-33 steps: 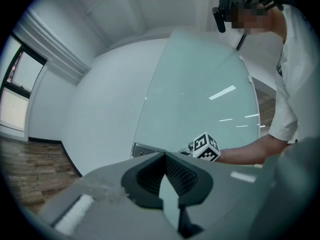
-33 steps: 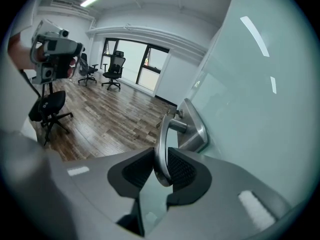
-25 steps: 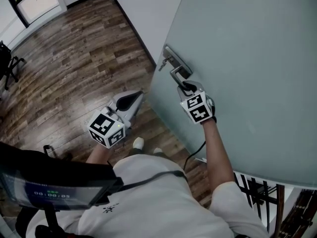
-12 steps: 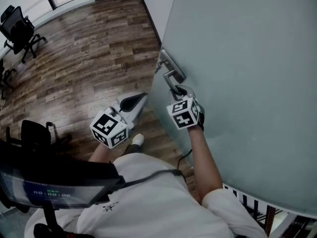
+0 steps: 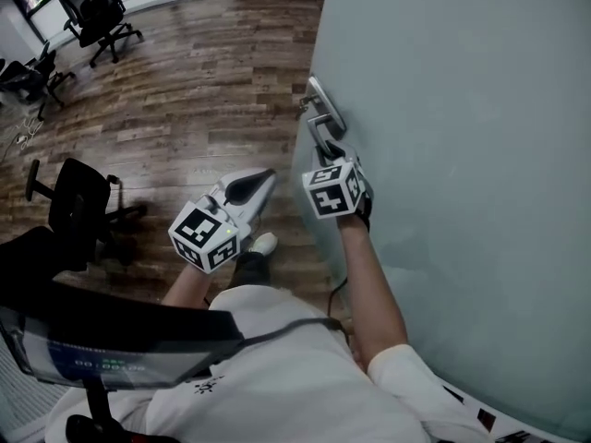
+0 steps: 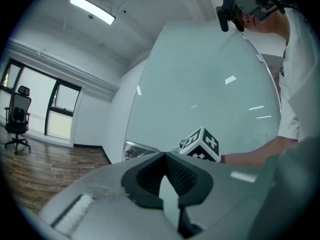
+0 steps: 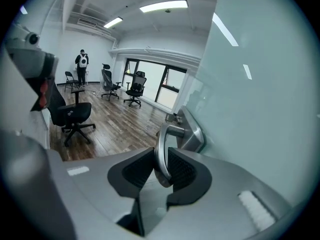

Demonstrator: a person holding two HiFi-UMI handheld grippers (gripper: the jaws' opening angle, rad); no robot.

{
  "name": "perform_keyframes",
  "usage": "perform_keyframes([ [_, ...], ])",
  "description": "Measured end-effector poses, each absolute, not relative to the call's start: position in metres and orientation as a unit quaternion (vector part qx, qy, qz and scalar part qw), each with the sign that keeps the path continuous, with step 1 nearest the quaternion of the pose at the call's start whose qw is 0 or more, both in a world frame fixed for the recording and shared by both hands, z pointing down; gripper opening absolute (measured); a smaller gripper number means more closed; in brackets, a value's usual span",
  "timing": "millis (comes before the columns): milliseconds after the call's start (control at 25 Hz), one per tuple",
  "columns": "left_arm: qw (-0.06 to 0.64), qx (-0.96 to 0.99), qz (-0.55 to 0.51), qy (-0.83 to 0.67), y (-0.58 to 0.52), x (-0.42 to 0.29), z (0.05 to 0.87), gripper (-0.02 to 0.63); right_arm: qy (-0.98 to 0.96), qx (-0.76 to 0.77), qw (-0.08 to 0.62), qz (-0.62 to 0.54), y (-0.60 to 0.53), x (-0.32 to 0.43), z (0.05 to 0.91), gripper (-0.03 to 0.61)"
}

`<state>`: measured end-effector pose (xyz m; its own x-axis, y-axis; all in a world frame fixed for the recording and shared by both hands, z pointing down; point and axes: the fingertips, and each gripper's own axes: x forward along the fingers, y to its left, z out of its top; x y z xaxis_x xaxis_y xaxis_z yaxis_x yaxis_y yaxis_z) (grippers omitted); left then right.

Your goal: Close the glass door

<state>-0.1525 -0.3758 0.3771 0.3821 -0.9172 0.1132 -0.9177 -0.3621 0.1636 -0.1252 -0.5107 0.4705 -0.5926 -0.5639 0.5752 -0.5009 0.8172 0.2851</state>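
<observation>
The frosted glass door fills the right of the head view. Its metal lever handle sits on a plate near the door's edge. My right gripper is shut on the lever from below. In the right gripper view the lever stands upright between the black pads of the right gripper, which press on both its sides. My left gripper hangs left of the door edge, apart from it, shut and with nothing in it. From the left gripper view, the left gripper points at the door.
Dark wood floor spreads left of the door. A black office chair stands close by on the left, and more chairs stand farther back. A person stands far off by the windows.
The door has swung with my right gripper still clamped on its handle. Both grippers have moved along with it. Office chairs have come into the head view at the left.
</observation>
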Motion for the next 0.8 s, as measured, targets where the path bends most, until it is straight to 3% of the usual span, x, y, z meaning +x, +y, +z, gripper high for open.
perform_keyframes([
  [240,0.113,0.788,0.008,-0.605,-0.347,-0.125,0.375,0.004,-0.904,0.268,0.328,-0.050,-0.508,-0.132,0.463,0.087],
  [400,0.107,0.772,0.008,-0.627,-0.264,-0.141,0.415,0.003,-0.907,0.267,0.320,-0.052,-0.438,-0.146,0.500,0.084],
  [800,0.106,0.735,0.008,-0.670,-0.210,-0.166,0.427,0.003,-0.924,0.230,0.300,-0.051,-0.386,-0.168,0.508,0.080],
])
